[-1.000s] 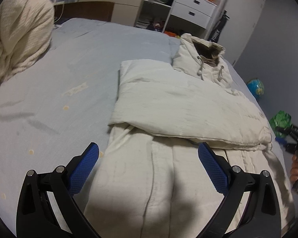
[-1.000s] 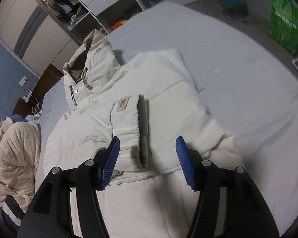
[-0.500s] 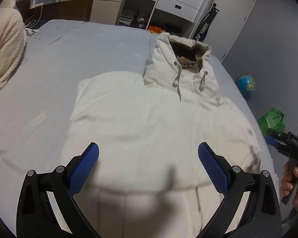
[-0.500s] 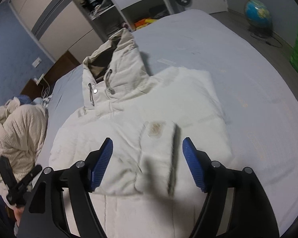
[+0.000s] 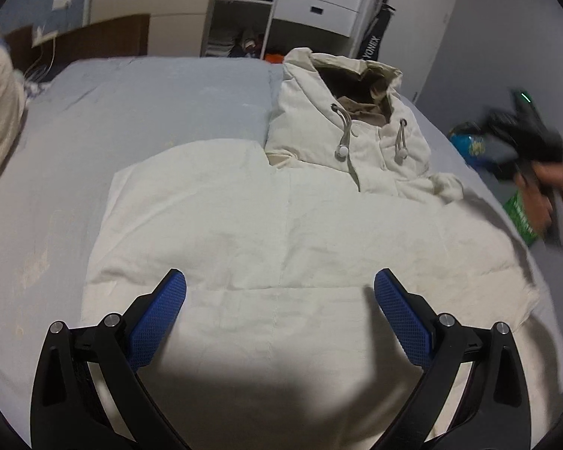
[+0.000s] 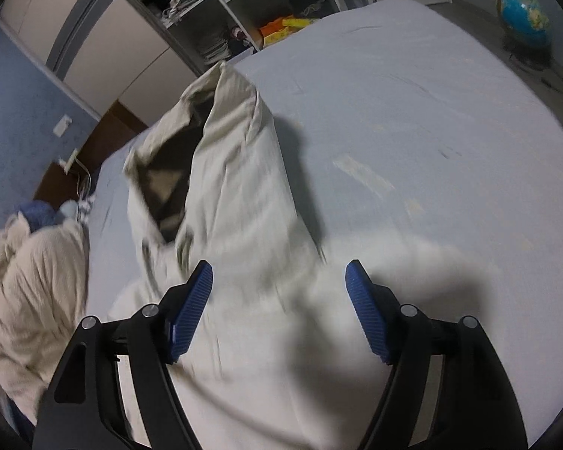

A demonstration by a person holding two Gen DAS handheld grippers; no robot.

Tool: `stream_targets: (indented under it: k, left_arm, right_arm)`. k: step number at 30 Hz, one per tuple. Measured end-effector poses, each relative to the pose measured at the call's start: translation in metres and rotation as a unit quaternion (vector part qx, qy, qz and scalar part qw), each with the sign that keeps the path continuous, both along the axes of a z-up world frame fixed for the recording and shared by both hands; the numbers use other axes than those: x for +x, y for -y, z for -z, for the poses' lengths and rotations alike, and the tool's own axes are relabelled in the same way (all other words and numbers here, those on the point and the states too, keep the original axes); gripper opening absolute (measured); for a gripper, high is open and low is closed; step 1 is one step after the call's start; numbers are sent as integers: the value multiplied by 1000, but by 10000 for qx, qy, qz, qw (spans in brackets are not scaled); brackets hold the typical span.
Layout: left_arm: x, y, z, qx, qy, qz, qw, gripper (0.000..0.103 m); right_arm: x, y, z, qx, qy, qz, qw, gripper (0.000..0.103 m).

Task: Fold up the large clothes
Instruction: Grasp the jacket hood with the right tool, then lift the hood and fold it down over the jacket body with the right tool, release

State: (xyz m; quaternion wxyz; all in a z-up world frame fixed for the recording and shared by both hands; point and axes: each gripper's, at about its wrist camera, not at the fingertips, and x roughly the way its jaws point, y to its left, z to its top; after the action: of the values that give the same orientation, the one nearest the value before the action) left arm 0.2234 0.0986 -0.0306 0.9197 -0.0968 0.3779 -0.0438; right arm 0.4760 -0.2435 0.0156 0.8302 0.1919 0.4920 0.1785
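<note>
A cream padded hooded jacket point(image 5: 281, 232) lies flat on the grey-blue bed point(image 5: 150, 112), sleeves folded across its body, hood point(image 5: 356, 112) at the far end with two drawcords. My left gripper point(image 5: 279, 300) is open and empty, hovering over the jacket's lower body. My right gripper point(image 6: 279, 300) is open and empty, just above the jacket point(image 6: 244, 337) below the hood point(image 6: 214, 142); this view is blurred. The right gripper also shows blurred in the left wrist view point(image 5: 525, 138), off the bed's right side.
A cream blanket pile point(image 6: 26, 288) lies at the bed's left. A wardrobe with white drawers point(image 5: 319, 3) and open shelves stands beyond the bed's head. A globe point(image 6: 523, 17) and a green bag point(image 5: 521, 217) sit on the floor to the right.
Both grippers moved forward over the jacket toward the hood, staying open. The right gripper swung close to the hood, which now fills its view.
</note>
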Motion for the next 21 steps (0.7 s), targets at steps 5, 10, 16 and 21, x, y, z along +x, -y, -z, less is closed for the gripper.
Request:
stream_targets:
  k: [5, 10, 16, 21]
  left_arm:
    - [1, -4, 10, -86, 56, 66, 9999, 96]
    - [-1, -2, 18, -34, 161, 12, 9999, 96]
    - [-2, -2, 22, -12, 235, 17, 9997, 96]
    - [-4, -2, 22, 10, 267, 17, 9996, 96]
  right_arm:
    - [58, -25, 19, 422, -109, -35, 9990, 70]
    - [108, -46, 22, 546, 36, -12, 9985, 70]
    - [156, -61, 38, 765, -25, -51, 9971, 70]
    - [174, -70, 83, 926, -565, -340, 9935, 71]
